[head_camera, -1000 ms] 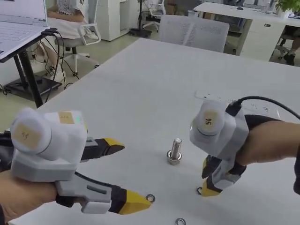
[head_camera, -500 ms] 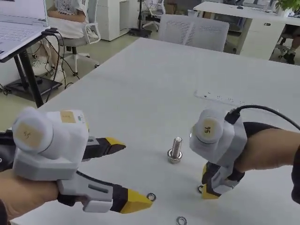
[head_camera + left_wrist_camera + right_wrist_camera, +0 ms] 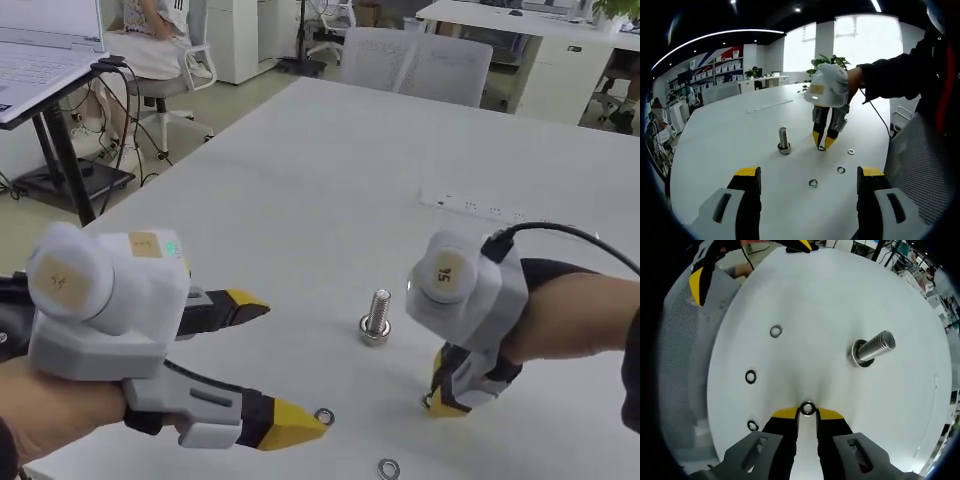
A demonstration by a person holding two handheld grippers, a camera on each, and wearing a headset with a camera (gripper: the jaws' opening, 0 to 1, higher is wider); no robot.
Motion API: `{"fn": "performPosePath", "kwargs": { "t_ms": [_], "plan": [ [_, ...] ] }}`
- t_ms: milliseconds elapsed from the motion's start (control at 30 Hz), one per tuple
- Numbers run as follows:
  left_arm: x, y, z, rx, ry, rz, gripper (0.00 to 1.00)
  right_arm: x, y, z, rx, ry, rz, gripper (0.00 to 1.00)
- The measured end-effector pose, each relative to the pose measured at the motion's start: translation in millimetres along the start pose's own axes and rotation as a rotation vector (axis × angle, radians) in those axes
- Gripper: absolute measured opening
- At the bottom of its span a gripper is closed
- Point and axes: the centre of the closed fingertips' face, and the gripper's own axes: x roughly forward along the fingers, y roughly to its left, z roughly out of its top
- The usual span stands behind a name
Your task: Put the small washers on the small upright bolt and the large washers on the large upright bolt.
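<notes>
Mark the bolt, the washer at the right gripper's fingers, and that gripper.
bolt point(image 3: 377, 315): head view, threaded shank.
washer point(image 3: 807, 403): right gripper view, rim.
right gripper point(image 3: 823, 143): left gripper view, between fingertips.

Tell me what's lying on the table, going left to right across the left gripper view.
upright bolt → nearest washer → gripped-side washer, between the jaws of the right gripper → middle washer → rightmost washer

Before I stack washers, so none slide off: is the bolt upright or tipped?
Upright: the bolt stands on its head, shaft pointing up.
</notes>
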Motion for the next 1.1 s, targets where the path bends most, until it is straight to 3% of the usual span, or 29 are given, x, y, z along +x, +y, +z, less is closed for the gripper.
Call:
{"fn": "performPosePath", "kwargs": {
  "t_ms": [1100],
  "plan": [
    [0.3,-0.6,-1.3,0.000,0.003,-0.001,0.78,-4.9,1.1,0.0,0.008,0.001,-0.008,0.14]
  ]
}}
